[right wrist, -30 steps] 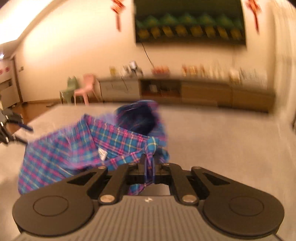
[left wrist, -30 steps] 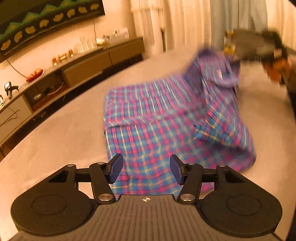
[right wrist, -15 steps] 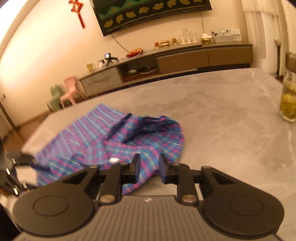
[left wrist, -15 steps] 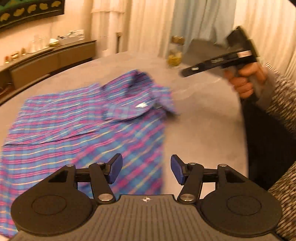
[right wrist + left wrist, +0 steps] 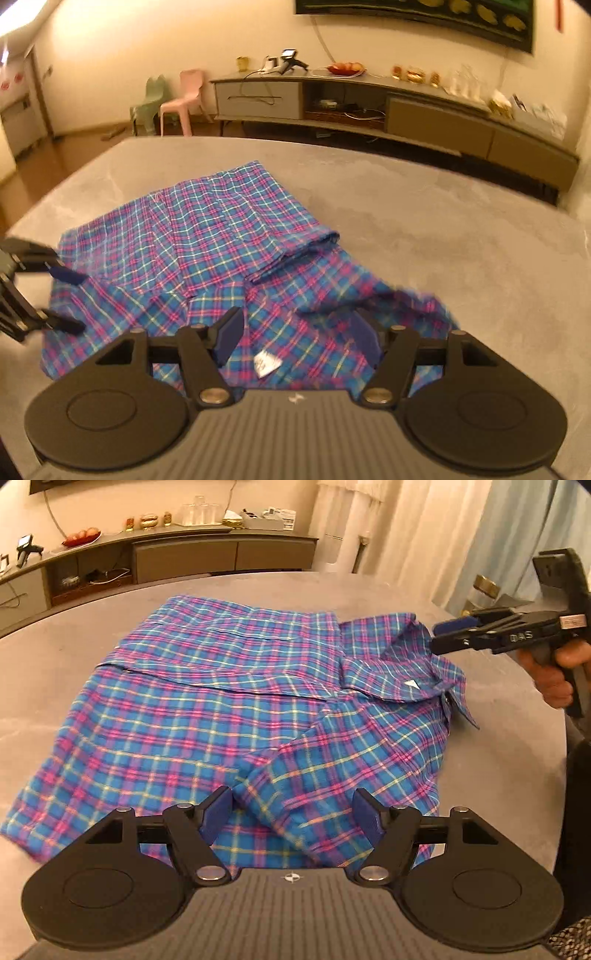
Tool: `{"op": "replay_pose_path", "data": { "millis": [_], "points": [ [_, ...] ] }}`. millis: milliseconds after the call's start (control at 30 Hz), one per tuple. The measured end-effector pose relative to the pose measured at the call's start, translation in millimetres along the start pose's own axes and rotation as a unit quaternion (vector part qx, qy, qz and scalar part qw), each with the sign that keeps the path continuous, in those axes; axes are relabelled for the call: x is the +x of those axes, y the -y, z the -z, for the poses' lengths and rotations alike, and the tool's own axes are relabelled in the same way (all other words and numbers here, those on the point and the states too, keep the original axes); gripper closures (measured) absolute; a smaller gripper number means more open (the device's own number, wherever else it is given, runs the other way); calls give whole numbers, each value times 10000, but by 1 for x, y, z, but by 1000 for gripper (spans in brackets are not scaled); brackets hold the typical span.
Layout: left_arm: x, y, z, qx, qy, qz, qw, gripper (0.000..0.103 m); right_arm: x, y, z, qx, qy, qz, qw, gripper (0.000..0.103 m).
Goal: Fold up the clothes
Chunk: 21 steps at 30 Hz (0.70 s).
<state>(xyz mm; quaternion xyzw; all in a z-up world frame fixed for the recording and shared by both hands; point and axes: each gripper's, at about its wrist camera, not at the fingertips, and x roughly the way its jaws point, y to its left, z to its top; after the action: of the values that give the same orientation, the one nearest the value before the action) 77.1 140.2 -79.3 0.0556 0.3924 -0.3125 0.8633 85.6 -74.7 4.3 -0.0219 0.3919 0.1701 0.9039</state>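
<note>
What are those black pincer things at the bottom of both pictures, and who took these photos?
No robot here: a person holds a two-fingered gripper in each hand, each with a camera looking along its fingers. One picture comes from the left gripper, the other from the right gripper. Each also shows in the other's view; a hand grips the right one's handle. Both are open and hold nothing. On the grey table lies a blue and pink plaid shirt, partly folded, collar towards the right gripper.
</note>
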Motion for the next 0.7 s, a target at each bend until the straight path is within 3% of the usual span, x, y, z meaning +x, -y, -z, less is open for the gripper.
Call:
{"op": "replay_pose_path", "data": {
  "millis": [33, 100, 133, 300, 367, 500, 600, 700],
  "points": [
    [-1, 2, -1, 17, 34, 40, 10000, 49, -2, 4, 10, 138, -19, 27, 9999, 38],
    [-4, 4, -3, -8, 101, 198, 9998, 88, -7, 14, 28, 450, -59, 72, 9989, 38],
    [-7, 8, -2, 34, 152, 303, 9994, 91, -11, 23, 37, 694, -74, 66, 9975, 38],
    [-29, 46, 4, 475, 479, 933, 9934, 93, -17, 57, 61, 1878, -101, -356, 9815, 38],
    [-39, 61, 7, 650, 609, 1183, 9890, 93, -16, 60, 62, 2075, -165, -546, 9766, 39],
    [-57, 91, 12, 999, 867, 1680, 9769, 93, -15, 35, 65, 1195, -633, -744, 9880, 47],
    [-64, 112, 17, 1302, 938, 1980, 9670, 93, 2, 13, 68, 402, -940, 3, 9948, 60],
    [-37, 132, 32, 1751, 342, 1994, 9636, 93, -2, 20, 65, 288, -700, 1322, 9883, 63]
  ]
}}
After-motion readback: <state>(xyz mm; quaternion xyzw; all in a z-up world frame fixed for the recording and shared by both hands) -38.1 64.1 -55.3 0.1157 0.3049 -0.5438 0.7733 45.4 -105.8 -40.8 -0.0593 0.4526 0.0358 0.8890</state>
